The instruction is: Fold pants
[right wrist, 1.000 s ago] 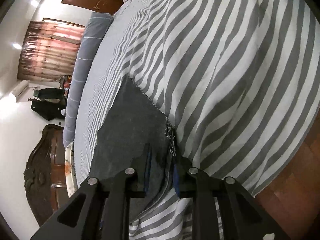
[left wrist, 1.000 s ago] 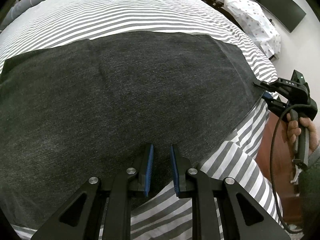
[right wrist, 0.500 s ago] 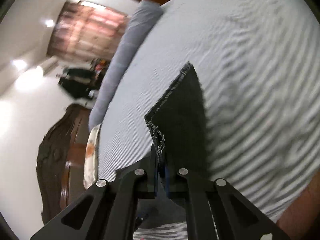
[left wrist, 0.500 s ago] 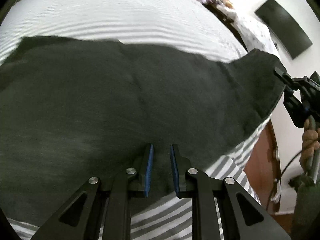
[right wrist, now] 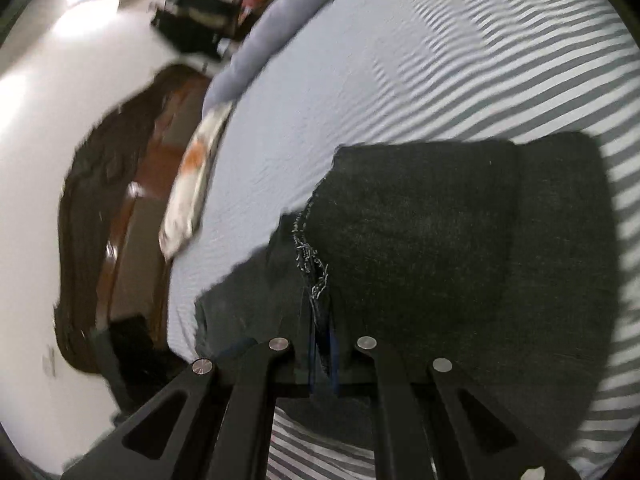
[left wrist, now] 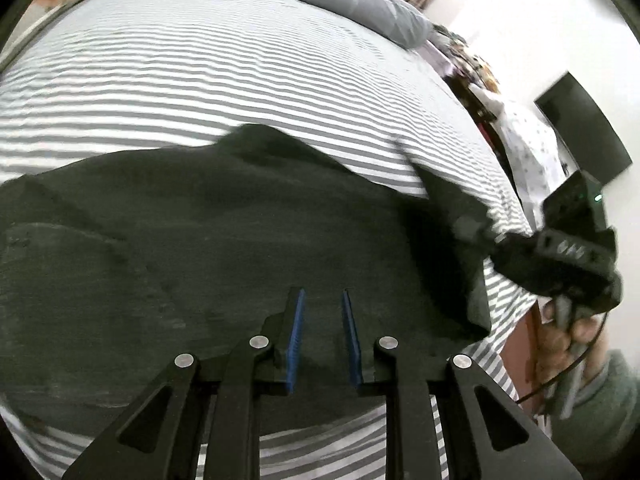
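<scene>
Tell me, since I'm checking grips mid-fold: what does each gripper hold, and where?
The right gripper is shut on the dark pants at a frayed edge. The left gripper has the fabric's near edge between its pads; an actual pinch cannot be told.

Dark charcoal pants lay spread across a bed dressed in a grey-and-white striped sheet, their near edge close to the side of the mattress. One end, with a frayed, pale-threaded hem, was lifted off the sheet and carried over the rest of the garment, the fabric doubling in a loose fold. The remaining cloth rested mostly flat, with shallow creases.
</scene>
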### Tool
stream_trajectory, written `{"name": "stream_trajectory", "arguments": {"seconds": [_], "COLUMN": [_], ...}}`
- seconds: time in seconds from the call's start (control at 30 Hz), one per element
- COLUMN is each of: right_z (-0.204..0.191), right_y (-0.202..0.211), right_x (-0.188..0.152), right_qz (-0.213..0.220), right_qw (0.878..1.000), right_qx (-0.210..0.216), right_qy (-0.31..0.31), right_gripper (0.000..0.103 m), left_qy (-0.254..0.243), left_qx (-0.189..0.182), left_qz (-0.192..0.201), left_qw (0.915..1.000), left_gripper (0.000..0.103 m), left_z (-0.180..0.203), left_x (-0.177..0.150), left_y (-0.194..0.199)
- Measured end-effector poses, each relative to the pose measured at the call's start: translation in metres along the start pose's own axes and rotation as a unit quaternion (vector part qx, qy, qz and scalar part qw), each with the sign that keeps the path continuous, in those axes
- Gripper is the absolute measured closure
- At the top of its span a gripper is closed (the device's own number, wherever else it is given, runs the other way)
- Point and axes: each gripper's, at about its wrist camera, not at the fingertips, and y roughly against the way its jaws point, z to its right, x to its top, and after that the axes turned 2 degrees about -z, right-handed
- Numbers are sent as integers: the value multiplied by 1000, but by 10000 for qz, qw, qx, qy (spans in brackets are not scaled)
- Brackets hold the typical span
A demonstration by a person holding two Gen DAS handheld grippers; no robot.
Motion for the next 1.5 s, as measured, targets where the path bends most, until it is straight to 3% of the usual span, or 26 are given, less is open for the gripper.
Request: {"name": "stream_trajectory", "arguments": {"seconds": [0.13, 0.3, 0.43, 0.57, 0.7, 0.83, 0.9, 1.1, 1.23, 1.3, 1.43, 1.5], "right_z": [-15, -20, -14, -10, 0, -1, 1, 19, 36, 45, 68, 80], "right_y": [-47, -71, -73, -67, -59, -47, -40, -38, -26, -15, 11, 26], "right_x": [-19, -39, -49, -60, -70, -86, -96, -111, -106, -102, -96, -95], "right_qz": [-454, -733, -722, -661, -590, -531, -582, -582, -225, 32, 517, 815], "right_qw": [9986, 9954, 9959, 9961, 9972, 9966, 9960, 9969, 9969, 9950, 9876, 9806], "right_qx": [-139, -429, -443, -480, -433, -586, -639, -513, -453, -482, -657, -663], "right_qy": [242, 447, 326, 329, 126, 219, 234, -136, -605, -872, -1326, -1655], "right_gripper": [96, 92, 90, 85, 84, 77, 68, 66, 59, 59, 59, 59], "left_qy": [171, 203, 345, 406, 532, 693, 709, 907, 1003, 1010, 941, 927], "left_qx": [-196, -449, -836, -1191, -1268, -1509, -1456, -1500, -1221, -1142, -812, -644], "left_qz": [-22, -113, -371, -611, -931, -892, -869, -817, -811, -742, -514, -504], "left_qw": [9997, 9987, 9952, 9902, 9861, 9821, 9830, 9811, 9841, 9855, 9909, 9923], "left_gripper": [80, 79, 78, 69, 66, 63, 61, 58, 58, 62, 96, 98], "left_z": [-21, -26, -20, -10, -9, -15, -15, -16, -13, -11, -9, -10], "left_x": [-1, 1, 4, 10, 12, 6, 7, 10, 11, 11, 11, 10], "left_y": [8, 2, -14, -35, -58, -58, -57, -59, -66, -67, -64, -63]}}
